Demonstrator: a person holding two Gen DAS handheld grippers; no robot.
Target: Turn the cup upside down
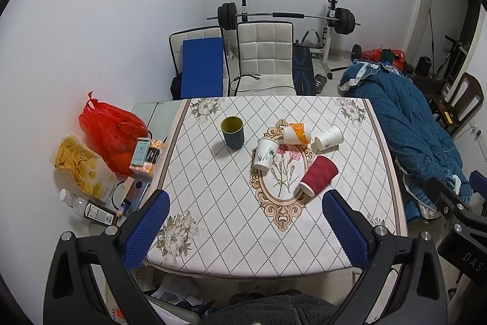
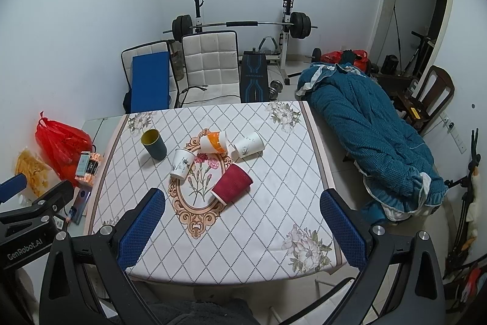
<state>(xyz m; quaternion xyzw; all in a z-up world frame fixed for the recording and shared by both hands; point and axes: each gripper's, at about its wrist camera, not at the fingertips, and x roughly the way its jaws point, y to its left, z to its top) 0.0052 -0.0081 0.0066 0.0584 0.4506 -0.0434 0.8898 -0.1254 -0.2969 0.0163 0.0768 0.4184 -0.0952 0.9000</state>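
Patterned table held five cups; the dark green cup stood upright far left. Both tongs, left and right, hovered spread, empty; approach pending, next grasping it.

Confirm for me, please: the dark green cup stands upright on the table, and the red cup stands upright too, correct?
Not quite. The dark green cup does stand upright on the table, but the red cup lies on its side, as the left wrist view shows.
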